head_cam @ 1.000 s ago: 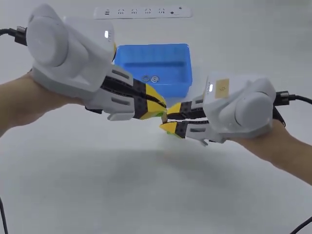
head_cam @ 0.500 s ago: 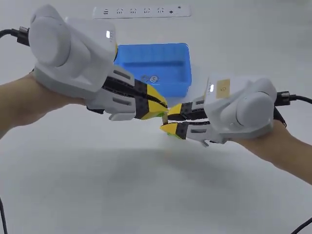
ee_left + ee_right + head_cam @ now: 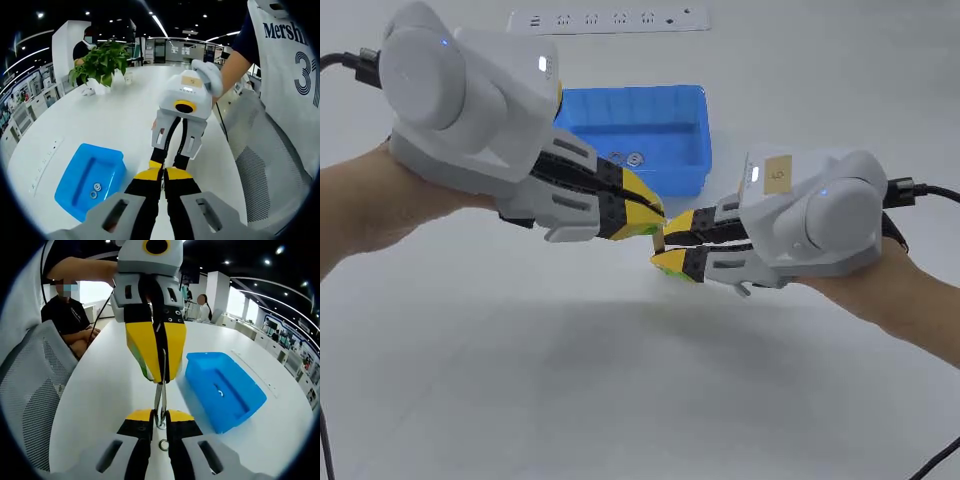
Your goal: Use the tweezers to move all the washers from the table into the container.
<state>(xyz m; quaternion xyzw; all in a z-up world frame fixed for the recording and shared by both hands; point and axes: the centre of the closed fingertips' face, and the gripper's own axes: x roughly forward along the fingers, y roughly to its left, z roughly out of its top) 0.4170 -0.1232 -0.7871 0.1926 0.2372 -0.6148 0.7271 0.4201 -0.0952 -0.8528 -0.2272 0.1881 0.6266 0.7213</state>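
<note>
My left gripper (image 3: pixel 650 215) and right gripper (image 3: pixel 662 250) meet tip to tip above the white table, in front of the blue container (image 3: pixel 695 135). Thin metal tweezers (image 3: pixel 160 400) run between them. The left gripper (image 3: pixel 161 379) is shut on their upper end, and the right gripper (image 3: pixel 160 423) is shut on their lower tips. One washer (image 3: pixel 163 445) lies on the table just below the right jaws. Two washers (image 3: pixel 626 160) lie inside the container (image 3: pixel 75 172).
A white power strip (image 3: pixel 610 18) lies on the table beyond the container. A potted plant (image 3: pixel 102 62) stands at the table's far end. A mesh chair (image 3: pixel 30 390) and a seated person (image 3: pixel 70 315) are beside the table.
</note>
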